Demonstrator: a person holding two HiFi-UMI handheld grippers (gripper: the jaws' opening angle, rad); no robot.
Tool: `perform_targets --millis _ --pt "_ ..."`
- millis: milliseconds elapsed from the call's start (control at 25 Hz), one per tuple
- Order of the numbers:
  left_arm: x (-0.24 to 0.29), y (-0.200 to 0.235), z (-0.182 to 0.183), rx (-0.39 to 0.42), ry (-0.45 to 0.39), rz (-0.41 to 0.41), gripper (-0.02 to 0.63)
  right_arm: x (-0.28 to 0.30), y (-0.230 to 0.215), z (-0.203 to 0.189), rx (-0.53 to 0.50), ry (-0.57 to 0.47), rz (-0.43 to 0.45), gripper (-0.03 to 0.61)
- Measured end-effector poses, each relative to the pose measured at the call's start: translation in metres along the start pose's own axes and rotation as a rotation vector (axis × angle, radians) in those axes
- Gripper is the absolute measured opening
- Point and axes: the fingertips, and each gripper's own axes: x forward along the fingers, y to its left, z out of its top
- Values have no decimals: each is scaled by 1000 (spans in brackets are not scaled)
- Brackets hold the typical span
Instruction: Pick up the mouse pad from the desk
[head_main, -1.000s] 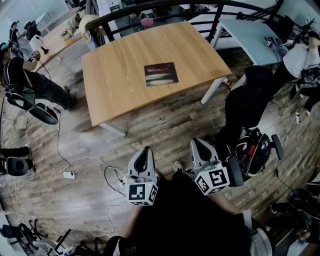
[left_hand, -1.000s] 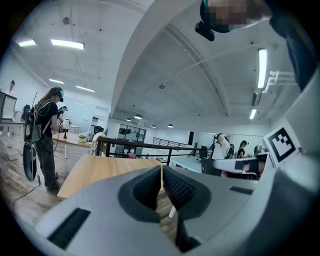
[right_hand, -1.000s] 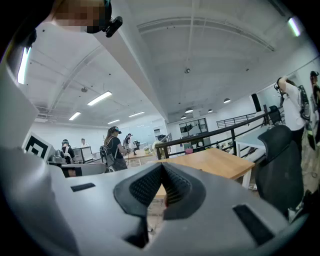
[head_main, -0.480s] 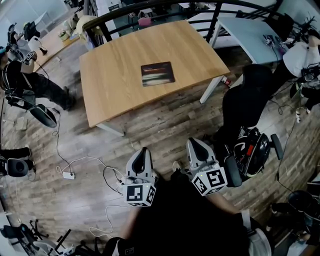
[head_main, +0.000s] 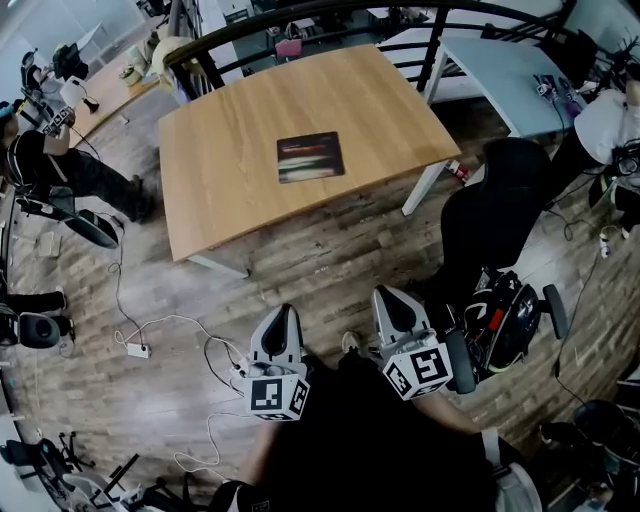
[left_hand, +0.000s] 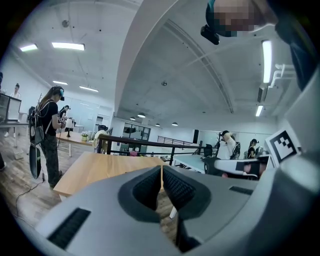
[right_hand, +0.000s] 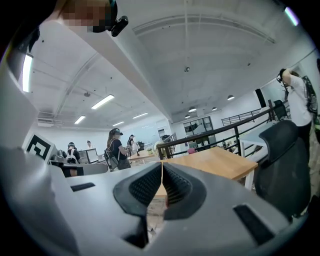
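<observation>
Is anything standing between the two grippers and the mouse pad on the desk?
Nothing visible. Only wooden floor separates the left gripper and right gripper from the light wooden desk, where the dark rectangular mouse pad lies.

Both tongs, left (head_main: 277, 322) and right (head_main: 392, 302), are held side by side, jaws closed and empty.

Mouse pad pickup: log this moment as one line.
phase: pre-grasp | mouse pad: flat on desk, untouched | left gripper: shut, empty | right gripper: shut, empty
</observation>
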Motion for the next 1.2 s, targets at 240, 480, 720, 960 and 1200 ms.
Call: perform_targets --millis 240,480,720,960,1200 --pt "6 2 -13 -4 23 71 31 10 -30 -3 -6 16 11 32" --pt "38 22 -13 -17 30 73 29 43 -38 -7 3 33 3 32" --pt "97 59 -1 -27 28 51 29 94 -47 0 13 31 -32 32" --pt "152 106 20 -20 46 34 29 158 -56 10 -10 58 -77 32" --pt "206 162 42 -14 79 7 29 230 -54 22 -11 73 -124 32"
